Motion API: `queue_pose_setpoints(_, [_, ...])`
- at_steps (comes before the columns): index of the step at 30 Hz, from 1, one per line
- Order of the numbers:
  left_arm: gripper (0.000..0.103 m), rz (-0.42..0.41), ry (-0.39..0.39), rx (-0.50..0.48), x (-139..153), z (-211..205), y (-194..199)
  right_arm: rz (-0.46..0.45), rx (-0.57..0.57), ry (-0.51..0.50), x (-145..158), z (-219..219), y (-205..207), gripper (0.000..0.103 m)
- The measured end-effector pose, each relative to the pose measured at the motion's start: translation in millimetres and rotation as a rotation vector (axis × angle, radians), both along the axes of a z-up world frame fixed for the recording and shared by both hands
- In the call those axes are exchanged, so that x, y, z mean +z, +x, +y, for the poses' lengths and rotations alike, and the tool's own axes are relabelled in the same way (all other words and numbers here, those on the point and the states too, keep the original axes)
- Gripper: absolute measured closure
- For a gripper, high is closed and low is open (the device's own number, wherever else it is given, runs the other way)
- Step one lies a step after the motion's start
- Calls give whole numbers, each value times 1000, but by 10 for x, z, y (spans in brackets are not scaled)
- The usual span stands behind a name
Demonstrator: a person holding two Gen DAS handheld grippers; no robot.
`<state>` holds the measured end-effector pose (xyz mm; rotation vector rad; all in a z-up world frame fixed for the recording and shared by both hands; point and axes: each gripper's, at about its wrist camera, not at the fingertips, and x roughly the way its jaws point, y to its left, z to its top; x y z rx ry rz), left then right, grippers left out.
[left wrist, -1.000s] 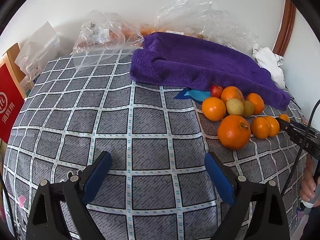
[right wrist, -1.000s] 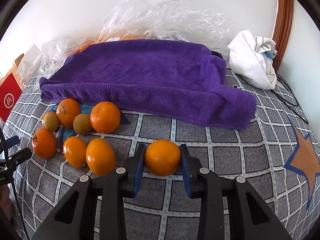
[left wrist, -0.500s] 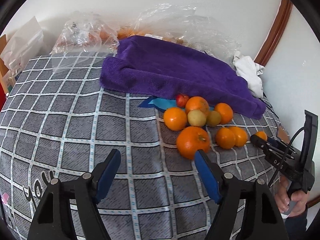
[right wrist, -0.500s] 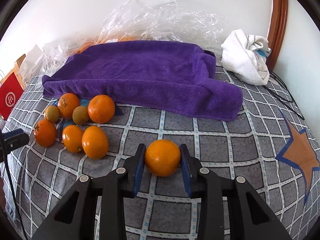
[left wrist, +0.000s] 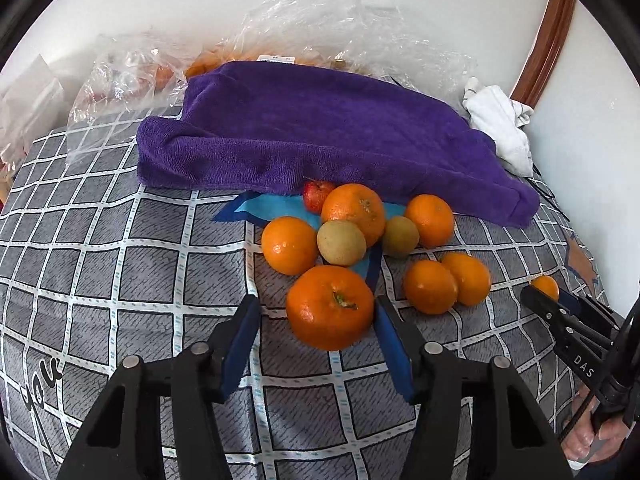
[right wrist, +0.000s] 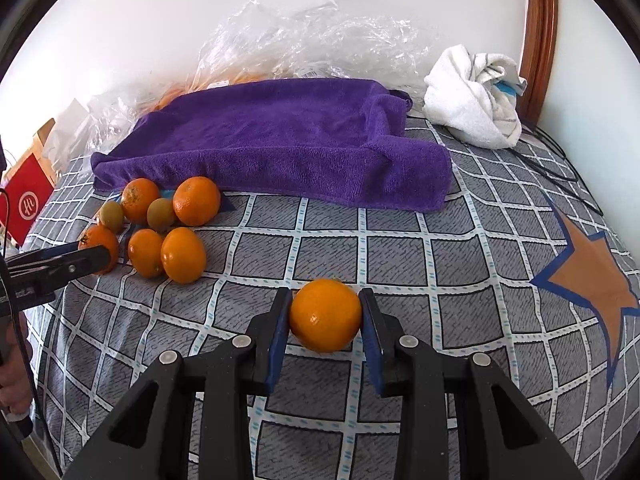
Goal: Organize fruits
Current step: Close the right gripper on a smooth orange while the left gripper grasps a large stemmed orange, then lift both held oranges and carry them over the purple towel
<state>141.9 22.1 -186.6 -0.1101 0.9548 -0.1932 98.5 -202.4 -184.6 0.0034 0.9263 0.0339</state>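
A pile of fruit lies on the grey checked cloth (left wrist: 120, 248) in front of a purple towel (left wrist: 320, 136): several oranges, two greenish-brown fruits (left wrist: 341, 242) and a small red fruit (left wrist: 317, 195). My left gripper (left wrist: 316, 318) is open around the nearest big orange (left wrist: 330, 307); the right pad touches it, the left stands apart. My right gripper (right wrist: 325, 314) is shut on a small orange (right wrist: 325, 315) and holds it right of the pile (right wrist: 160, 224). It also shows in the left wrist view (left wrist: 560, 312).
Clear plastic bags (left wrist: 132, 80) with more fruit lie behind the towel. A crumpled white cloth (right wrist: 476, 96) sits at the back right near cables (right wrist: 560, 168). An orange star patch (right wrist: 592, 268) marks the cloth on the right. A red box (right wrist: 26, 204) stands at the left edge.
My left gripper has swung right and forward to the pile, and its jaws have narrowed around the nearest big orange. My right gripper has carried its small orange away from the pile.
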Motion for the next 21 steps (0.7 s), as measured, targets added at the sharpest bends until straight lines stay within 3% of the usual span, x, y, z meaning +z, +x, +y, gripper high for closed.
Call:
queue_pose_setpoints(2, [62,6,-19,1,15,27,-9,5,-3,12,10,-14,5,70])
queue_pose_setpoints(14, [62,17,-45,29,122,329,-188,-12,-27,-9,158,-54,-14,69])
queue_pose_setpoints(21, [62,-9,-44,39,338,388,-179,-31,-26,-1,325,-27,8,69])
